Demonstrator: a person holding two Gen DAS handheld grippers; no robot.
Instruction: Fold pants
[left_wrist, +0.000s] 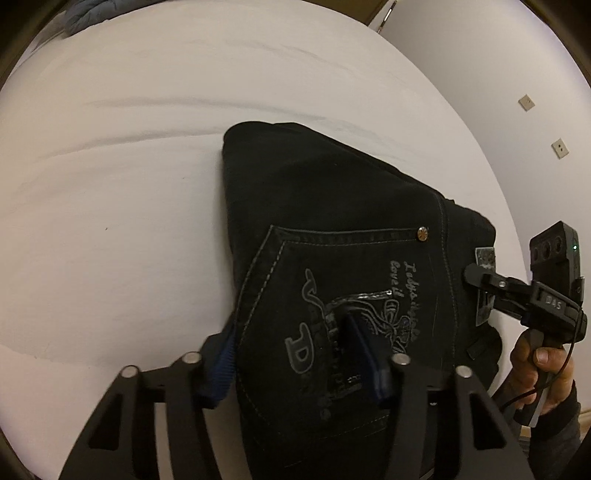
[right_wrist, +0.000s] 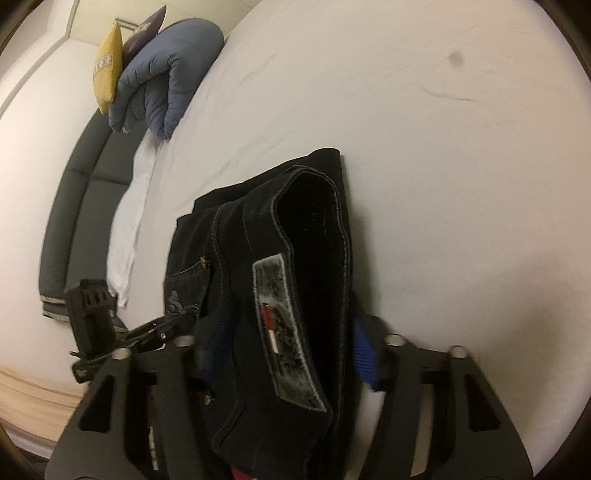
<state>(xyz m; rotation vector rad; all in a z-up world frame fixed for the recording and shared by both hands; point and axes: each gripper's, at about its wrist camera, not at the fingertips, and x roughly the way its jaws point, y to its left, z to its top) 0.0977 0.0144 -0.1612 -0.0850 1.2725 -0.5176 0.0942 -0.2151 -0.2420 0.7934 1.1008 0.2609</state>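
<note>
In the left wrist view the folded black pants (left_wrist: 332, 258) lie on the white bed (left_wrist: 129, 166), running from near out to the far fold; the left gripper (left_wrist: 291, 365) straddles the pocket end, pads seemingly pressing cloth. The right gripper (left_wrist: 476, 275) nips the waistband at right.

In the right wrist view the waistband (patch uppermost) fills the right gripper (right_wrist: 284, 354), apparently pinched.

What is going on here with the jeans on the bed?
A person is folding black jeans on a white bed, a gripper in each hand. The left gripper straddles the back-pocket side. The right gripper straddles the waistband with its grey patch. The jeans already lie folded into a compact stack.
</note>
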